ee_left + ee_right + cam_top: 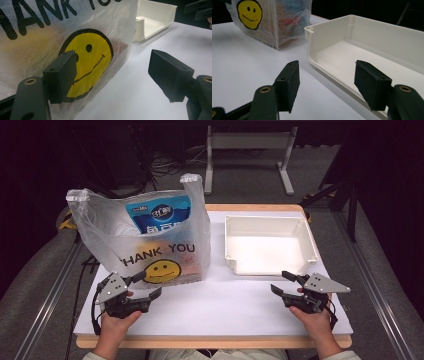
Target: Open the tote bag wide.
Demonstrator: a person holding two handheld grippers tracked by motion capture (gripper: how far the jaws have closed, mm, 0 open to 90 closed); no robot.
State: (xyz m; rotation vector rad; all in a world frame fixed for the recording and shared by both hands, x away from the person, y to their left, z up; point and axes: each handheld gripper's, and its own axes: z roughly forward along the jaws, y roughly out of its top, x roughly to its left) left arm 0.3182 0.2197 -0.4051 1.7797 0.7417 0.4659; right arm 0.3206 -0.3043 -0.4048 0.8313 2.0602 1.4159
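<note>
In the high view, the plastic bag (145, 240) stands on the white table (215, 305) at about ten o'clock from the table's middle. Its film is cloudy, so the contents blur: a blue packet (159, 213) shows through near the top, and orange and red shapes below cannot be made out. The white tray (310, 237) sits at two o'clock, just beside the bag. The left gripper (149, 284) lies at eight o'clock, its jaws spread wide and gripping nothing, the farther jaw at the bag's lower front by the yellow smiley (161, 271); whether it touches the film is hard to tell. The right gripper (286, 283) rests at four o'clock, jaws apart and empty, near the tray's front rim.

In the left gripper view, the bag (37, 50) is cut off at the top and left edges, its lettering cropped. The jaws stand wide with bare table between them; the left-hand jaw overlaps the smiley (92, 60). The tray (152, 20) is at one o'clock.

In the right gripper view, the tray (372, 47) runs off the right edge. The jaws are well open, holding nothing. The bag (274, 22) stands at eleven o'clock, top cropped.
</note>
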